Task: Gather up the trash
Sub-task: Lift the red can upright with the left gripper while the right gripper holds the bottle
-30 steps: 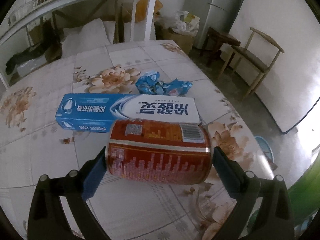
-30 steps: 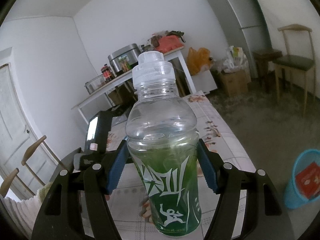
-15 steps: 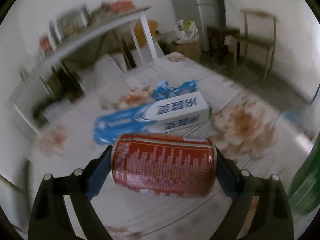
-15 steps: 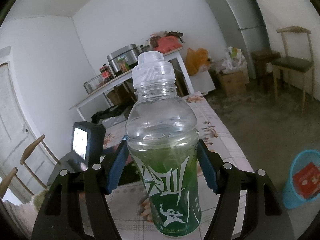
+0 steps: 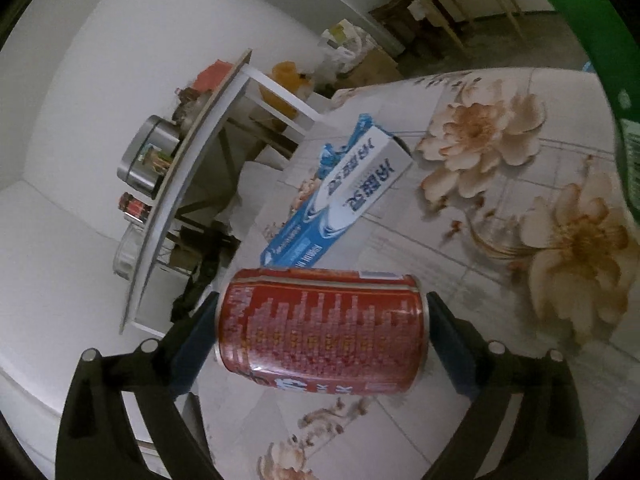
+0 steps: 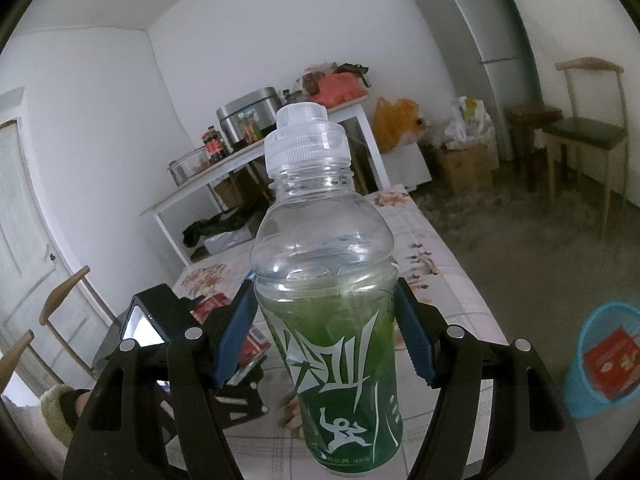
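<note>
A red drink can (image 5: 320, 336) lies crosswise between the blue pads of my left gripper (image 5: 324, 300), held clear above the flowered table (image 5: 460, 240). Its jaws are opening, though both pads still touch the can's ends. On the table beyond it lie a blue-and-white toothpaste box (image 5: 344, 196) and a crumpled blue wrapper (image 5: 332, 152). My right gripper (image 6: 326, 308) is shut on an upright green-labelled plastic bottle (image 6: 332, 280) with a clear cap. The same can (image 6: 212, 304) shows low on the left of the right wrist view.
A blue waste bin (image 6: 600, 364) with a red carton inside stands on the floor right of the table. A white side table (image 6: 256, 160) with a cooker and jars is at the wall. Wooden chairs (image 6: 588, 132) and a cardboard box (image 6: 464, 164) stand beyond.
My left gripper has rolled and swung sideways with the can still in it, so the table now appears tilted. The right gripper and bottle have not moved.
</note>
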Available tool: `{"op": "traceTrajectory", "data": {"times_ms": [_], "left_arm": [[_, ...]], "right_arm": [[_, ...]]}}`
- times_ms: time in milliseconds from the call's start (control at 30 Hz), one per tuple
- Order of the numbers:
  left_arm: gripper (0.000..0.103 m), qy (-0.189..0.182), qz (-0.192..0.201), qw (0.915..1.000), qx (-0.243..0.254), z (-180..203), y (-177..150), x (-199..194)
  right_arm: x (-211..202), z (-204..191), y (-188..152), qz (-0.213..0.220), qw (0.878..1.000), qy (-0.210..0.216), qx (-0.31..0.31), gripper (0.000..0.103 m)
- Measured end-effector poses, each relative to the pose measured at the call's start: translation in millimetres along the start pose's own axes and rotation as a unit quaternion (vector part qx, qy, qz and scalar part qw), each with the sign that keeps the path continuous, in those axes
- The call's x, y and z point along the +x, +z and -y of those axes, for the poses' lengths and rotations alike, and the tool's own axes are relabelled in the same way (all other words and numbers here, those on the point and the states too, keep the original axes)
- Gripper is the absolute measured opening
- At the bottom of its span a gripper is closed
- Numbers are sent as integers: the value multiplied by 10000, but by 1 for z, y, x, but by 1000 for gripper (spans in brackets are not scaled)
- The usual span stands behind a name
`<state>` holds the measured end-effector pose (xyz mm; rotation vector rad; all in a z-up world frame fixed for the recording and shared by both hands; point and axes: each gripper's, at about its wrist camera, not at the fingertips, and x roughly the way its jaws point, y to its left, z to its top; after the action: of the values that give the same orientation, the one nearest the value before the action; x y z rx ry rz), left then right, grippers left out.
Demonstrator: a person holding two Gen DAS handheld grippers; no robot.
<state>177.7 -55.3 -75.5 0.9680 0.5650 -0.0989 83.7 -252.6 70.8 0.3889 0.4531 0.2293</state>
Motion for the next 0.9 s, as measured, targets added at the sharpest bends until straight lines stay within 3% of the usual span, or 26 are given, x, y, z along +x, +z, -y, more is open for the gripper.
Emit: {"op": "traceTrajectory", "data": {"times_ms": [333,667,800,900], "left_arm": [[97,-692,19,9971,-300,0,0,-30],[97,-1534,213,9858,-656,3,-3,-64],[97,-1488,718,9812,-996,-6,-10,-83],[97,-1514,1039,9733,-1376,-18,-18,-92]], "right_arm": [[-3,0,-3,24,10000,-9,29,64],[-6,-1,-5,25,9999,41,105,64],[-6,2,-5,-25,9999,68,141,64],[-4,4,-3,-58,9998,89,166,64]]}}
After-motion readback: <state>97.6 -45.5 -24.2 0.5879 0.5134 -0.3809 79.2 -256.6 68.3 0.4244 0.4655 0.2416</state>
